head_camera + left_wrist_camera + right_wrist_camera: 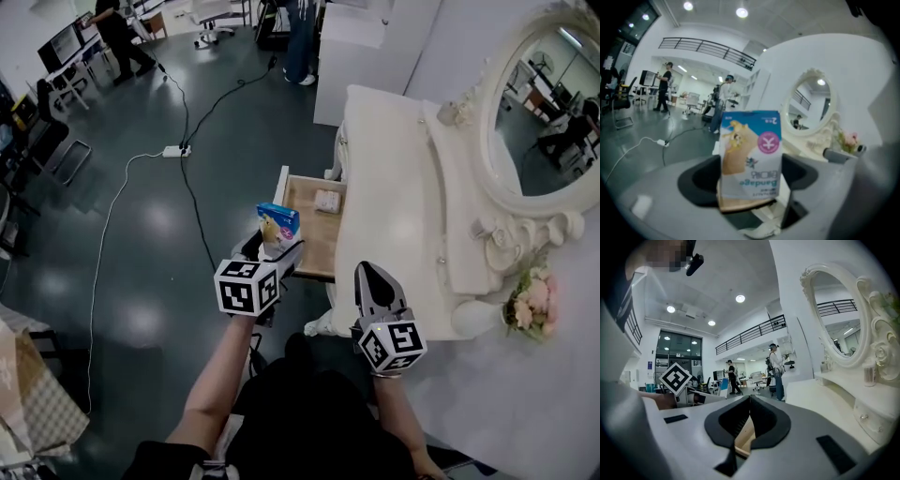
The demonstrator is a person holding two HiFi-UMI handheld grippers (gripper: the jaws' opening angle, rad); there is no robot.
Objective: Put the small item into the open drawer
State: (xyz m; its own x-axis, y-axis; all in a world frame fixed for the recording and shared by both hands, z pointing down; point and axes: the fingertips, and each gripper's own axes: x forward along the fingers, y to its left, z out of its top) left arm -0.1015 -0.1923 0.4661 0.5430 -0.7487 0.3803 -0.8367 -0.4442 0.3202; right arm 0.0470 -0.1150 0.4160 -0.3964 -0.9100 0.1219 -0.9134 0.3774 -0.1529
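The white dressing table (389, 178) carries an oval mirror (544, 103) at its back. Its open drawer (319, 246) holds one small pale packet (327, 201). A power strip (175, 150) lies on the floor (141, 244).

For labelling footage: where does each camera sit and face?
Head view: on the head, steeply down at the open drawer; forearms, left tool and right tool show.
Left gripper view: on the left tool, along jaws shut on the packet.
Right gripper view: on the right tool, jaws together, facing past the mirror.
Shared: the packet, head and left gripper views.

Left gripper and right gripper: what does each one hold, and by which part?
The left gripper holds a small blue packet by its lower end; the right gripper is shut and holds nothing.
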